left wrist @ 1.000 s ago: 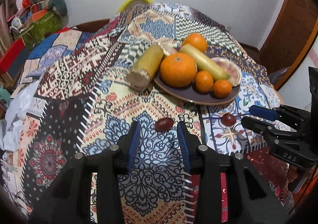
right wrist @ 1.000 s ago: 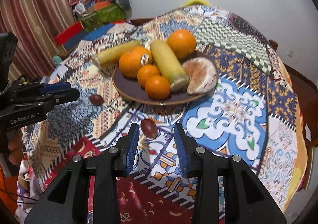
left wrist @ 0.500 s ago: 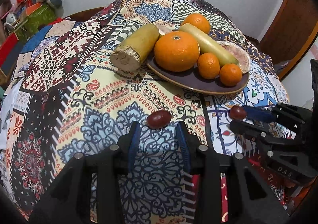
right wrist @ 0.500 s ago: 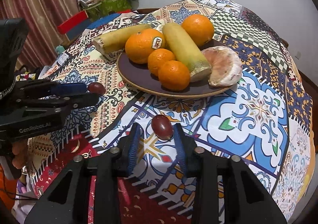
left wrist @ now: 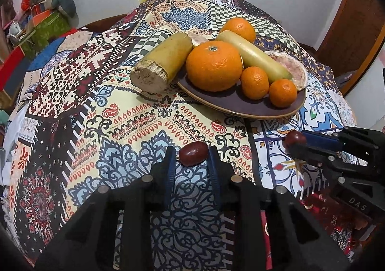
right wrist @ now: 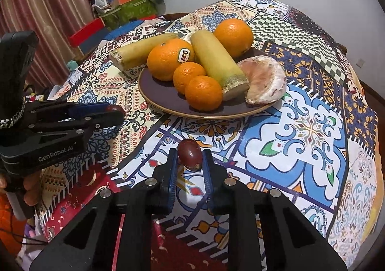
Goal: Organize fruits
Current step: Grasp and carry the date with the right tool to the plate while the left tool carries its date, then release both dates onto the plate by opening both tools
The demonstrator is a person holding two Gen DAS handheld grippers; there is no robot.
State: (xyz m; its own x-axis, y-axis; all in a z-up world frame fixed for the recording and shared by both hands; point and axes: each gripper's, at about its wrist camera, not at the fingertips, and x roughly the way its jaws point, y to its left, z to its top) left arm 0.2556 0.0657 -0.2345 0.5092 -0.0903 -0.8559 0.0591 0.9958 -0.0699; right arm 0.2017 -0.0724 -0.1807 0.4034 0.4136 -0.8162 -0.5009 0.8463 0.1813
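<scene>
A brown plate (left wrist: 240,105) (right wrist: 166,102) on the patterned tablecloth holds oranges (left wrist: 214,65), small tangerines (right wrist: 203,93), a sugarcane piece (right wrist: 216,61) and a peeled pomelo piece (right wrist: 264,83). One dark red jujube (left wrist: 192,153) sits between my left gripper's (left wrist: 191,158) fingertips, jaws close around it on the cloth. A second jujube (right wrist: 189,154) sits between my right gripper's (right wrist: 189,158) fingertips, jaws touching or nearly touching it. The right gripper with its jujube also shows in the left wrist view (left wrist: 294,138).
A second sugarcane piece (left wrist: 163,64) leans on the plate's left rim. The table edge runs near both grippers, with red cloth below (right wrist: 96,189). A cluttered shelf (right wrist: 125,4) and curtain stand at the far left.
Both grippers have moved forward so each jujube now lies between the fingertips, and the jaws have narrowed around them.
</scene>
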